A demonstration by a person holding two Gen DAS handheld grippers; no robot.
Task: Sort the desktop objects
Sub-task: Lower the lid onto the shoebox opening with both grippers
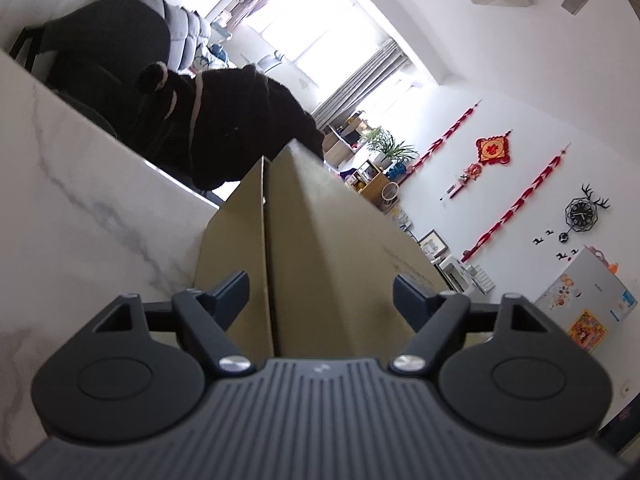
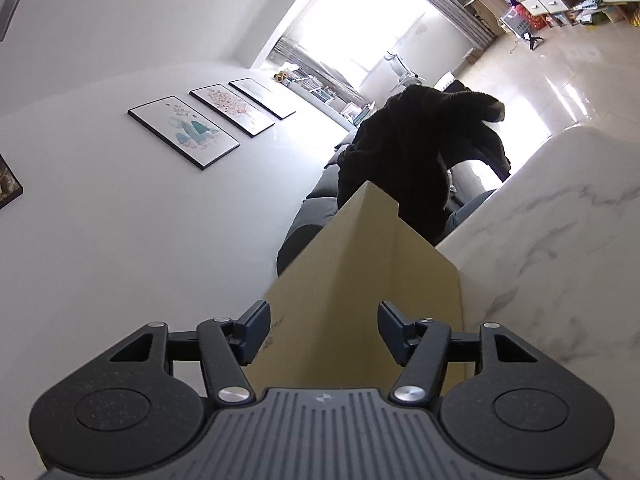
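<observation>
With the cardboard box (image 1: 320, 240) on the marble table (image 1: 80, 200), the left gripper (image 1: 320, 296) and right gripper (image 2: 322, 330) straddle its corner edges, jaws apart, gripping nothing, so closing may slip off and tip it

One cardboard box (image 1: 320, 240), one marble table (image 1: 80, 200), two hand-held grippers.
</observation>
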